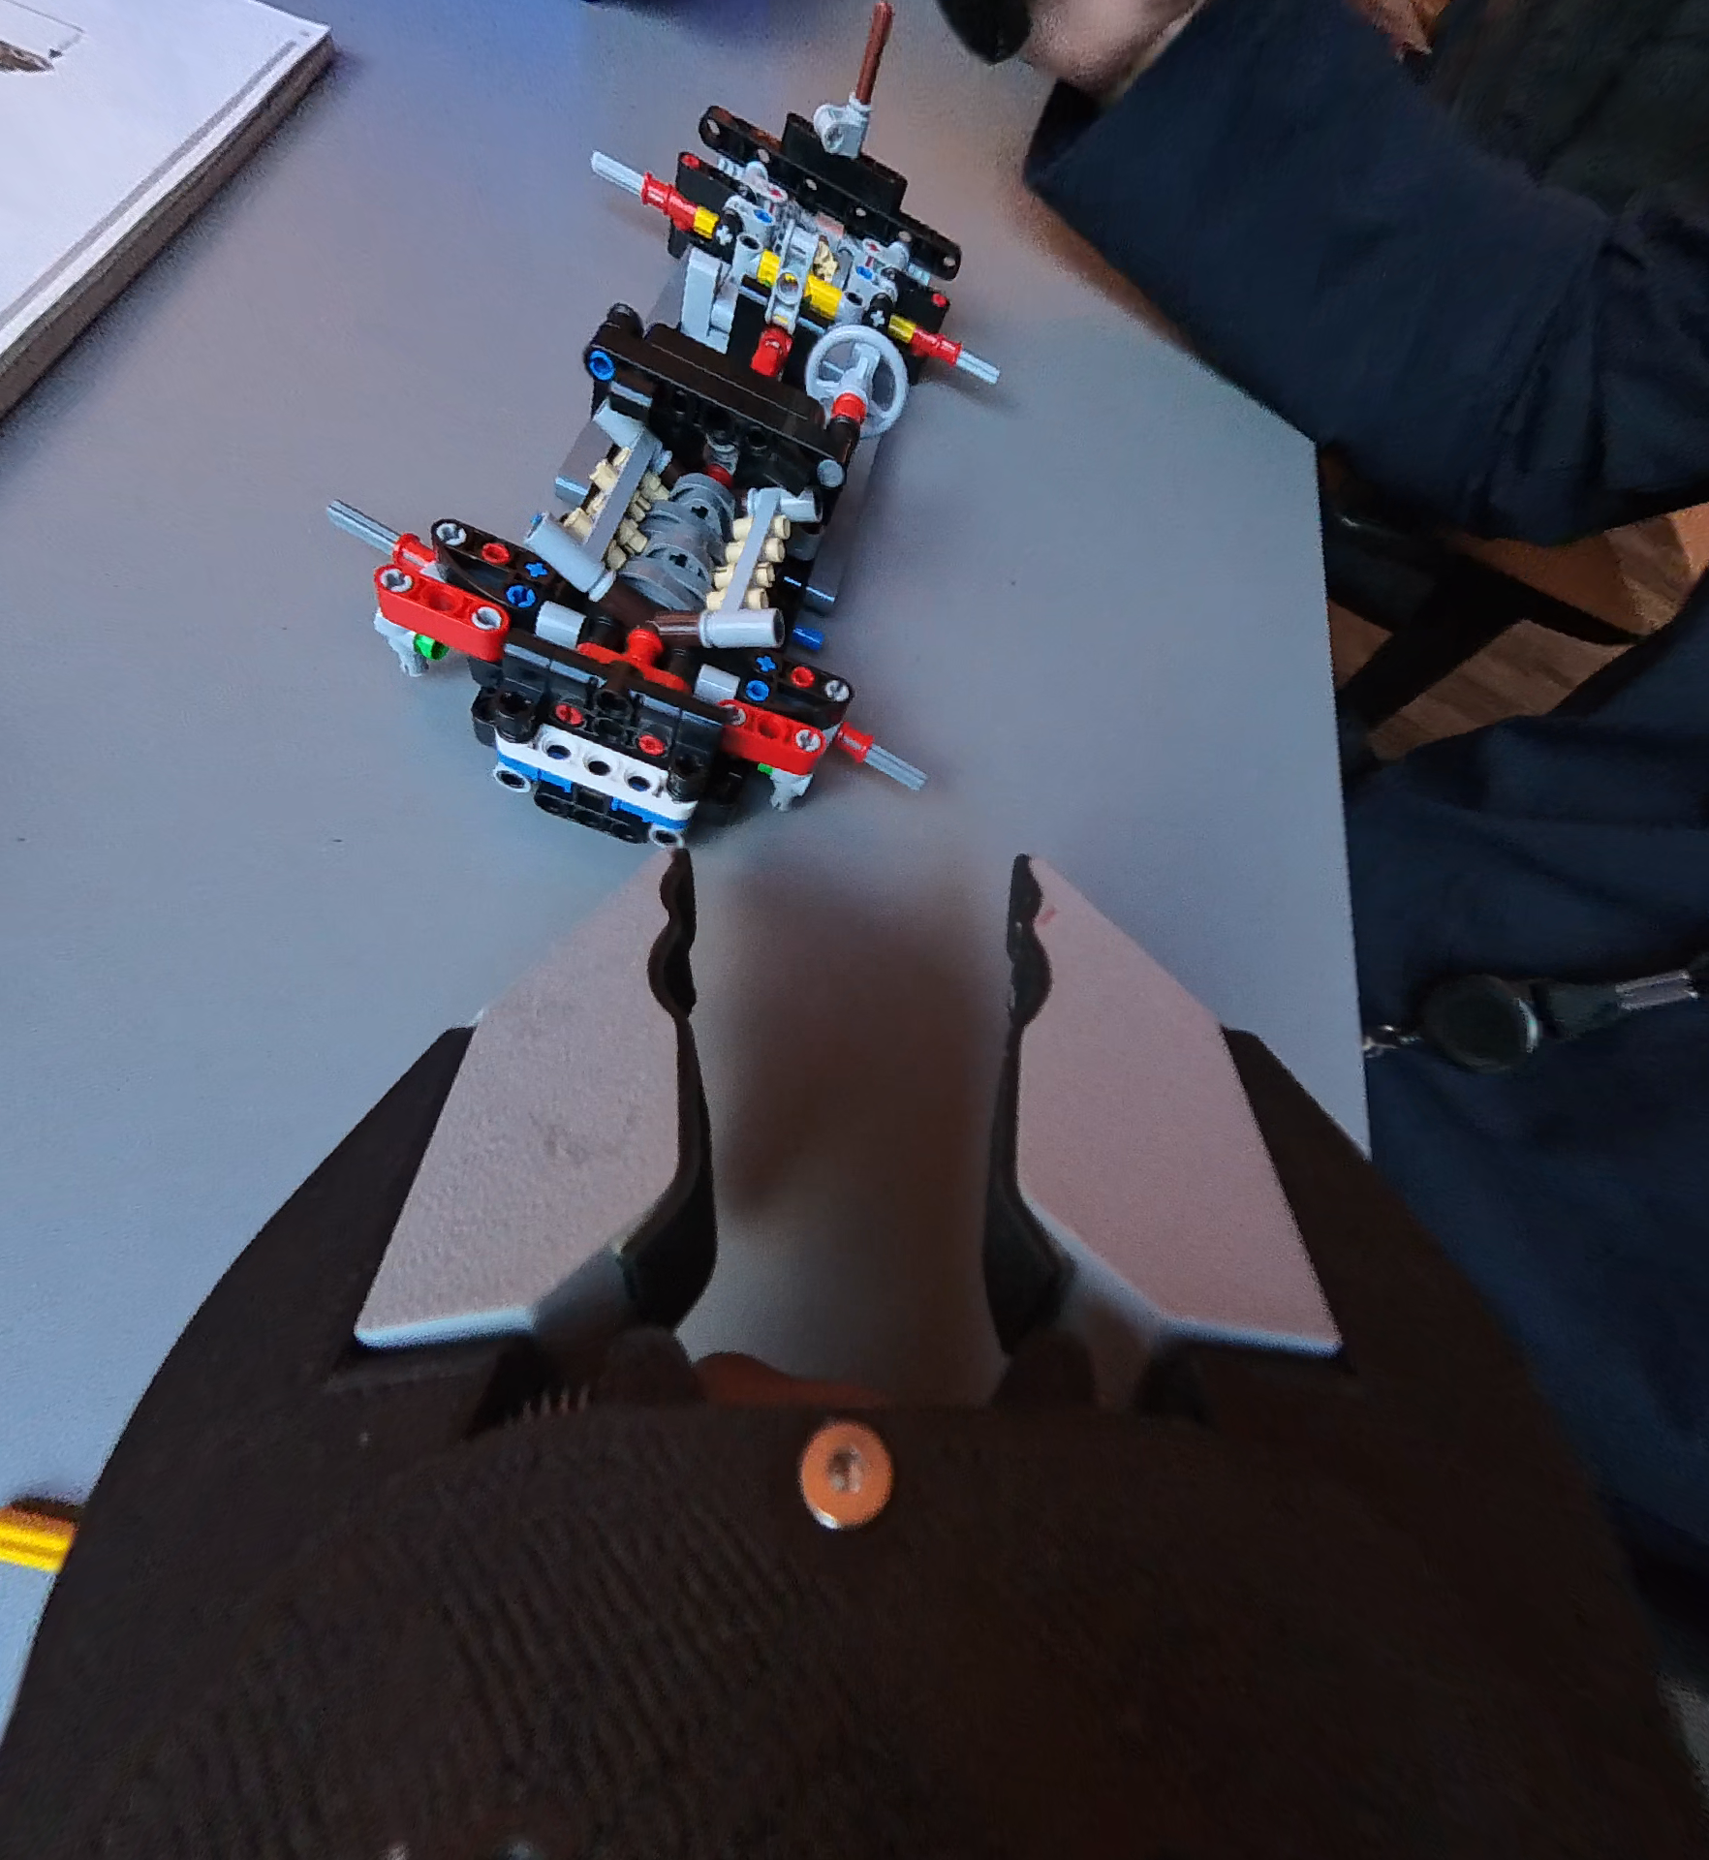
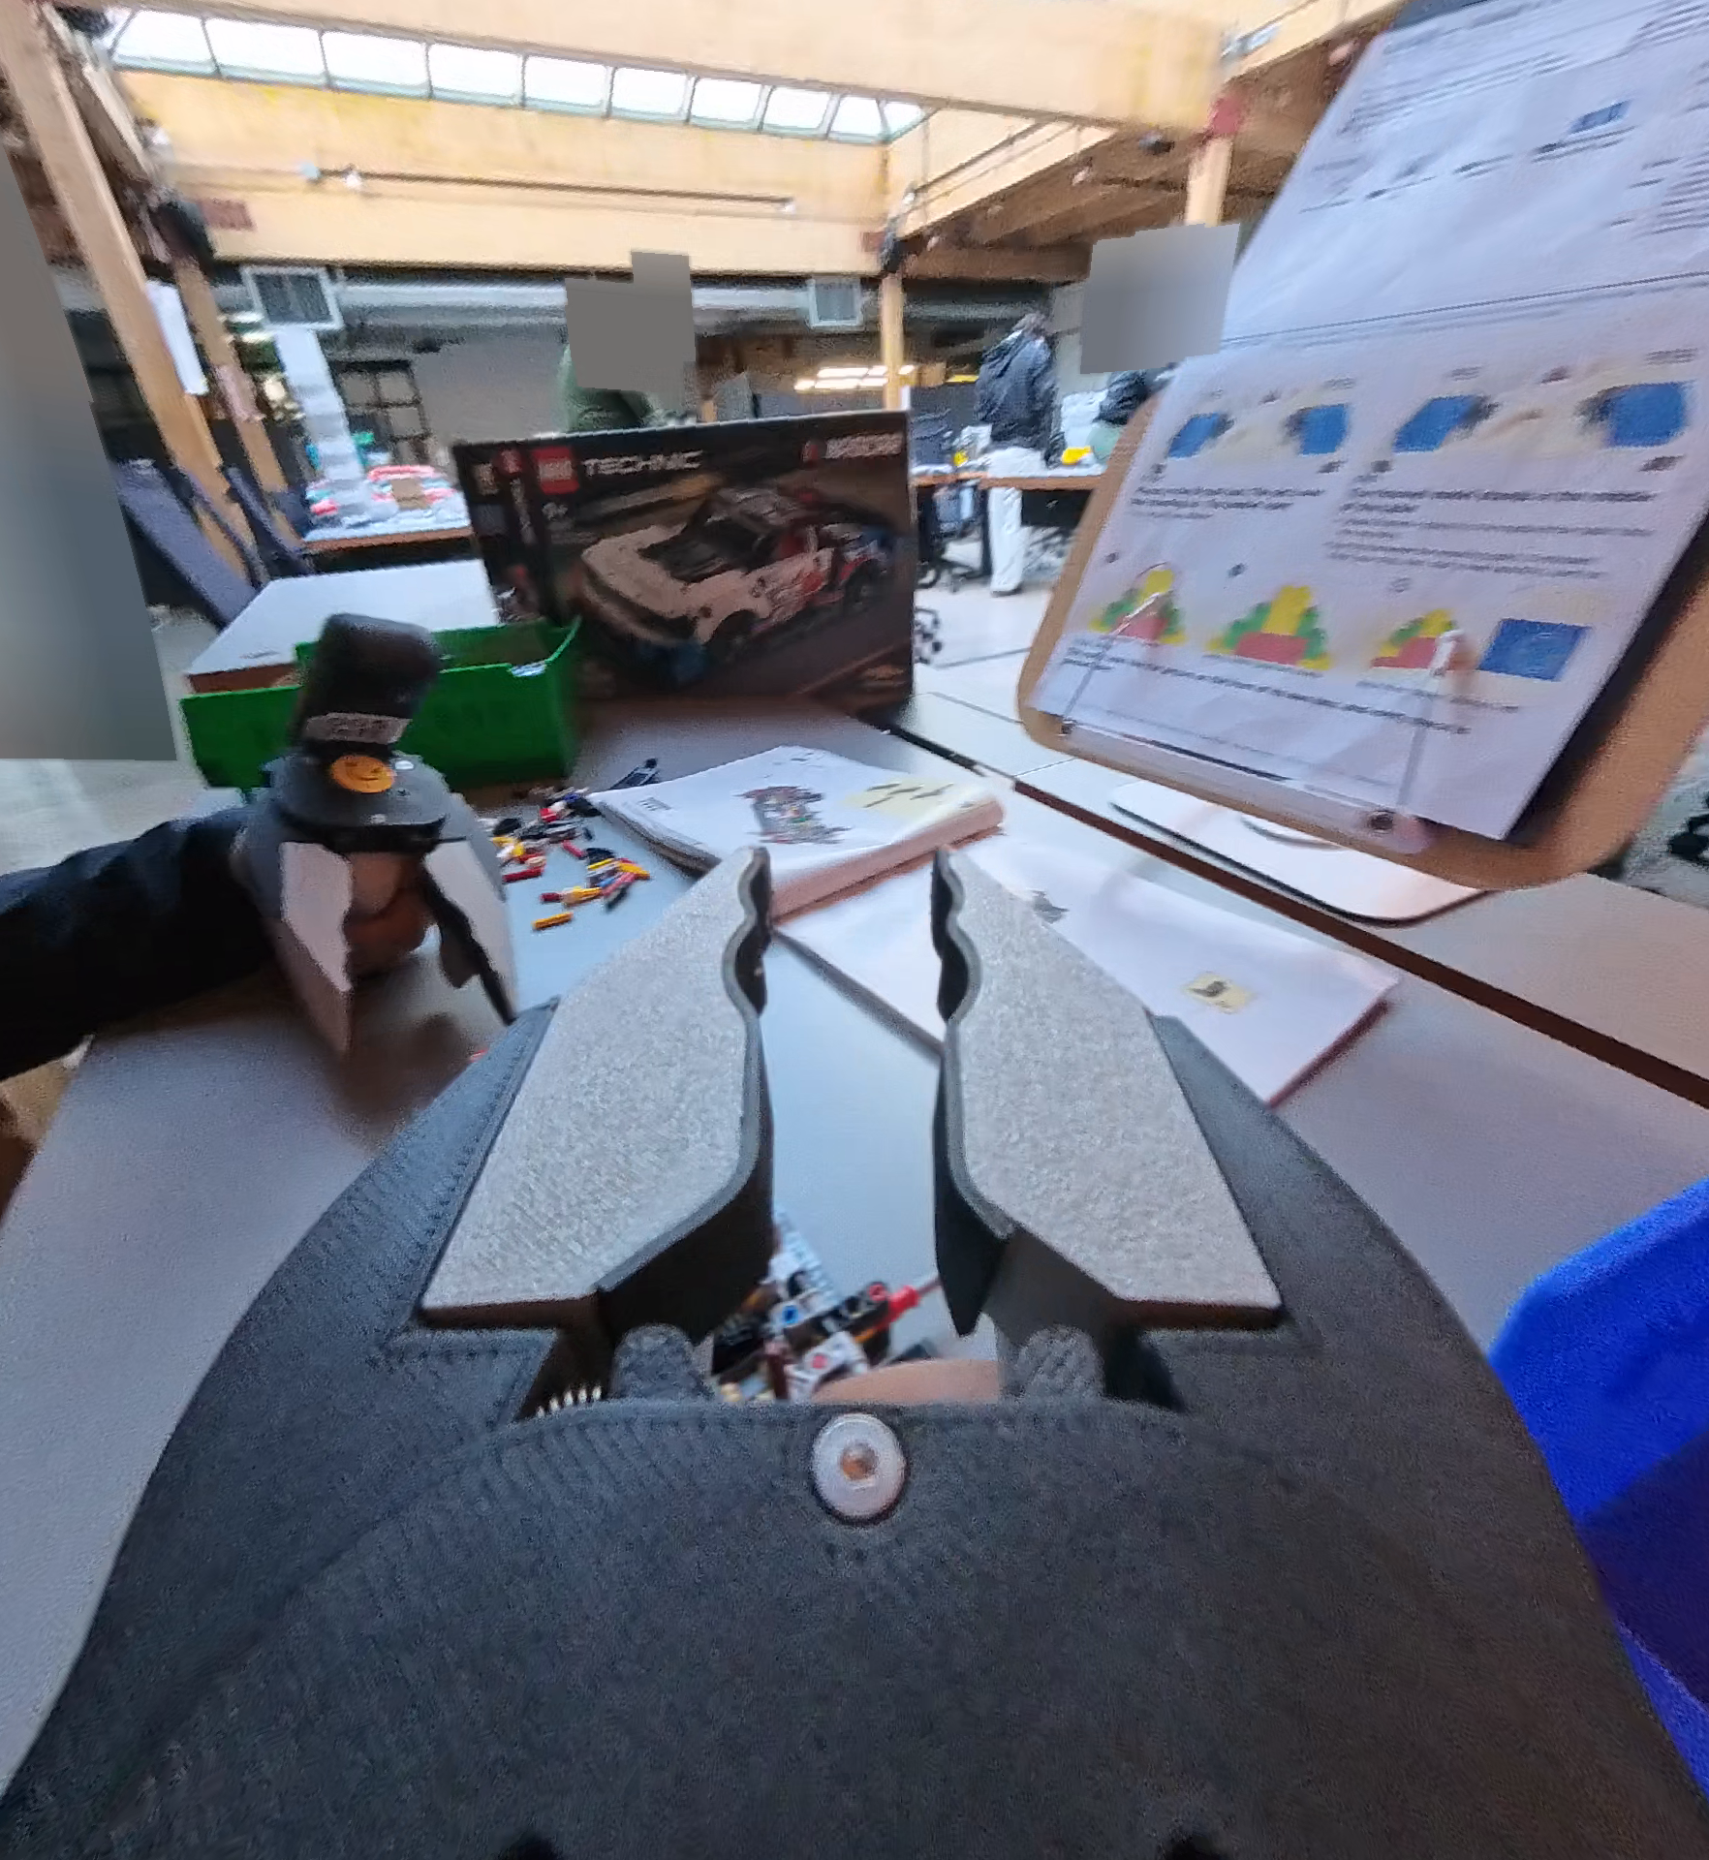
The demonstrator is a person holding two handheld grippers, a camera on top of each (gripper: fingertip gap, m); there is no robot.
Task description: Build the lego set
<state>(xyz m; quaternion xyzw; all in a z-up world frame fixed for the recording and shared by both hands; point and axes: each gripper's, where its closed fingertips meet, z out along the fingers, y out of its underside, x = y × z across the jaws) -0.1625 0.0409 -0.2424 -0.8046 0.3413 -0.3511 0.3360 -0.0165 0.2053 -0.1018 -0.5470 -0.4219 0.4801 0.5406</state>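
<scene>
Brick-built car chassis (image 1: pixel 674 523) of black, red, grey and blue parts lies on the grey worktop (image 1: pixel 176 906), just ahead of the released left hand-held gripper (image 1: pixel 850 866).

Left hand-held gripper's jaws stand wide apart with only bare worktop between them. Right hand-held gripper (image 2: pixel 845 876) is raised, partly parted and bare, pointing toward an open white instruction booklet (image 2: pixel 800 820), scattered small bricks (image 2: pixel 569 871), a green plastic bin (image 2: pixel 508 705) and a printed cardboard box (image 2: pixel 720 564).
</scene>
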